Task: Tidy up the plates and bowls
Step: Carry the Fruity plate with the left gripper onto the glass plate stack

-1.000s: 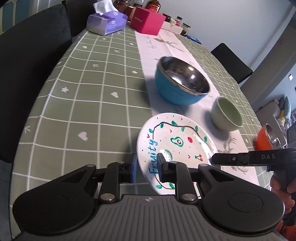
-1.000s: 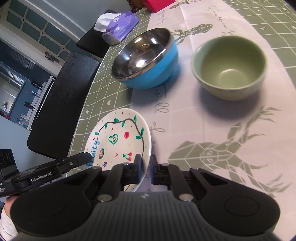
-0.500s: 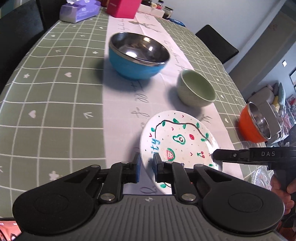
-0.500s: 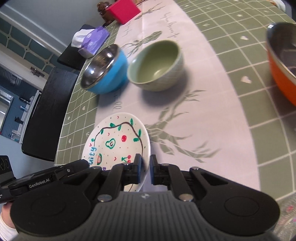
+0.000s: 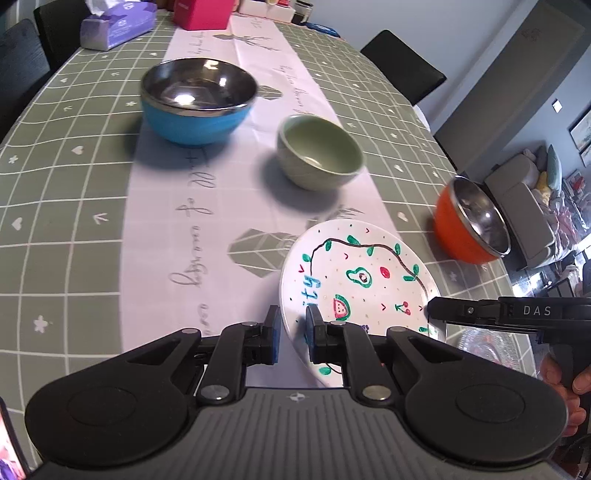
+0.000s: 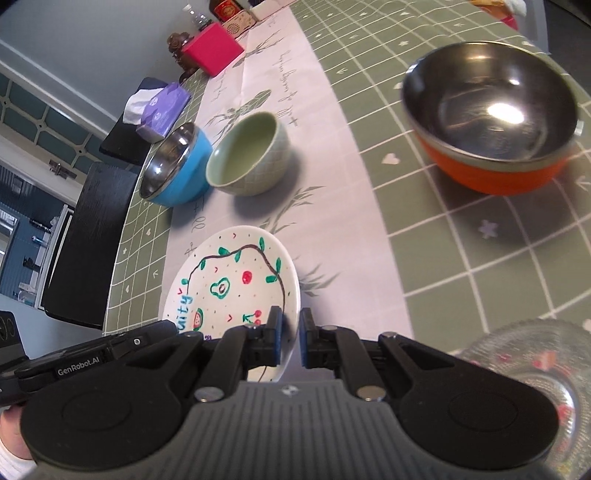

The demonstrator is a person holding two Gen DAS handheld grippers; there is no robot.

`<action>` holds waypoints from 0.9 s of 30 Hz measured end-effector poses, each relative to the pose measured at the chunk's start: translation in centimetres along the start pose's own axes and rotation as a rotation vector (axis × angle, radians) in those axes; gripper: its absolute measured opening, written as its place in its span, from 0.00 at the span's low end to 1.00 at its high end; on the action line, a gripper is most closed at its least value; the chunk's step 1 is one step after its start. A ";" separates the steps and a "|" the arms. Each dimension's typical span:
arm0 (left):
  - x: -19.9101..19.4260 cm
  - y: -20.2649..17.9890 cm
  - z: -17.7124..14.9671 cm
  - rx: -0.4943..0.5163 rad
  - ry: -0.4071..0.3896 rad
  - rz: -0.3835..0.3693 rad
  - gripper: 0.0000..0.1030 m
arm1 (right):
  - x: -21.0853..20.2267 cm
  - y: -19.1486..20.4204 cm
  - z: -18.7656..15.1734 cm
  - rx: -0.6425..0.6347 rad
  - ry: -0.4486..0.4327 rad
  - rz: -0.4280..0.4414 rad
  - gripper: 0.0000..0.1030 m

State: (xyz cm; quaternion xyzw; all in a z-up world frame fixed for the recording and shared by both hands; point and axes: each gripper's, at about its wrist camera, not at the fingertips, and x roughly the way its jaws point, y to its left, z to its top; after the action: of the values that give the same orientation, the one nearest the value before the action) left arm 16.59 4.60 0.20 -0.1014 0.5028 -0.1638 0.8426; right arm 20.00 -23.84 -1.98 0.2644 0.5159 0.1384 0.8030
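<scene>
round glossy plate [image 5: 364,280] (painted fruit), steel-lined bowls

You have on your tabletop [image 5: 74,192]: one painted plate [image 5: 362,280], one glass dish [image 6: 532,373], three bowls, blue [image 5: 197,103], green [image 5: 319,151] and orange [image 5: 469,225], one purple tissue box [image 5: 114,24], one pink box [image 5: 201,13], and one gripper in each hand, two [image 5: 291,332] [image 6: 290,341] altogether.

White plate [image 5: 369,273] with painted fruit; blue bowl [image 5: 195,114] at eleven o'clock, orange bowl [image 5: 469,229] at two; green-checked tablecloth [image 5: 66,177].
</scene>
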 end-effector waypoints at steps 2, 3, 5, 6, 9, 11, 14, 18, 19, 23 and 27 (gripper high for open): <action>0.1 -1.2 -0.4 0.004 0.004 -0.010 0.15 | -1.2 -0.9 -0.2 0.006 -0.009 -0.009 0.07; 0.2 -1.8 -0.6 0.007 0.006 -0.015 0.15 | -1.9 -1.4 -0.4 0.009 -0.016 -0.014 0.07; 0.4 -3.0 -1.0 0.014 0.010 -0.029 0.15 | -3.2 -2.2 -0.6 0.007 -0.028 -0.028 0.07; 0.6 -3.7 -1.2 0.022 0.013 -0.036 0.15 | -3.7 -2.7 -0.7 0.009 -0.034 -0.034 0.07; 1.0 -5.6 -1.9 0.034 0.023 -0.061 0.15 | -5.7 -4.1 -1.1 0.014 -0.050 -0.057 0.07; 1.4 -6.9 -2.5 0.039 0.033 -0.079 0.15 | -7.0 -5.3 -1.4 0.021 -0.061 -0.071 0.07; 2.0 -8.6 -3.2 0.044 0.048 -0.106 0.15 | -8.7 -6.8 -1.9 0.029 -0.067 -0.091 0.07; 2.7 -10.7 -4.2 0.055 0.074 -0.136 0.15 | -10.8 -8.7 -2.8 0.038 -0.073 -0.119 0.07; 2.9 -11.1 -4.3 0.054 0.081 -0.143 0.15 | -11.2 -9.1 -3.0 0.041 -0.075 -0.125 0.07; 3.6 -12.7 -5.2 0.055 0.113 -0.173 0.15 | -12.7 -10.6 -3.6 0.051 -0.082 -0.150 0.07; 4.3 -14.0 -5.8 0.077 0.138 -0.175 0.15 | -13.5 -11.9 -4.1 0.063 -0.071 -0.174 0.07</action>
State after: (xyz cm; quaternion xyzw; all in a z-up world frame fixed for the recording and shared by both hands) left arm 10.99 -10.01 -1.36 -0.1009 0.5422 -0.2627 0.7917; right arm 9.94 -39.14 0.08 0.2485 0.5121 0.0426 0.8211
